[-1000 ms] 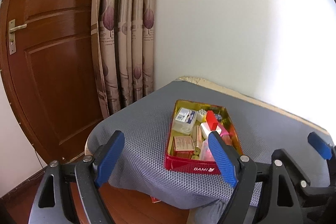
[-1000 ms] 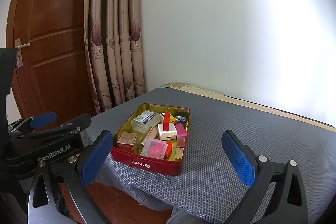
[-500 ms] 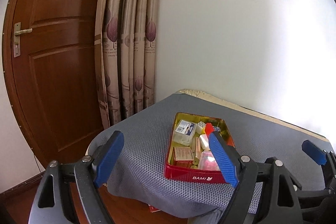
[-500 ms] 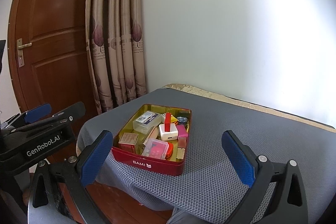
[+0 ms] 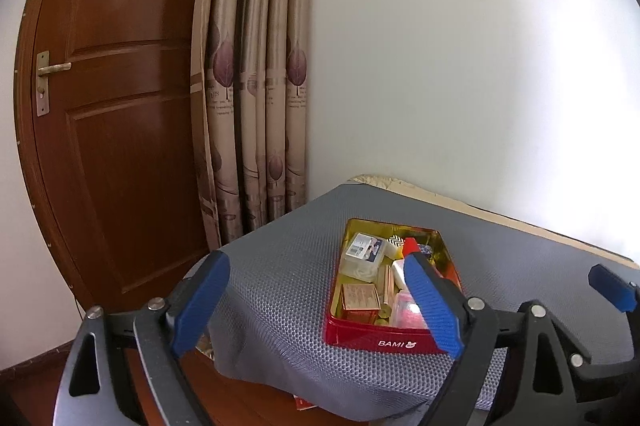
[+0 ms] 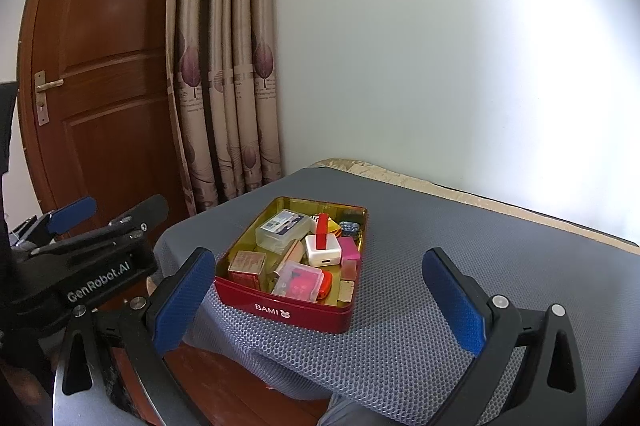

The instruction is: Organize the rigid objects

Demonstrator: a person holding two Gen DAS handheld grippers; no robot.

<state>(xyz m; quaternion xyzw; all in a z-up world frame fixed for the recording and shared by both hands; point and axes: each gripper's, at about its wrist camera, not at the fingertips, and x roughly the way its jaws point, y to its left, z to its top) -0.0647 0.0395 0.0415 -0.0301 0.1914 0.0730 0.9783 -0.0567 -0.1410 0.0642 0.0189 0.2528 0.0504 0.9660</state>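
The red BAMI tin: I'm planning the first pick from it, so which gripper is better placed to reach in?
Probably the right gripper: the red tin sits centred between its open fingers. In the left gripper view the tin lies off to the right, partly behind one finger. Both are empty.

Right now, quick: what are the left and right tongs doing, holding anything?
Left tongs: open, holding nothing, short of the red tin.
Right tongs: open, holding nothing, tin between the fingers in view, untouched.

Home bedroom (door [image 5: 112,130], curtain [image 5: 256,98], bed [image 6: 400,246])
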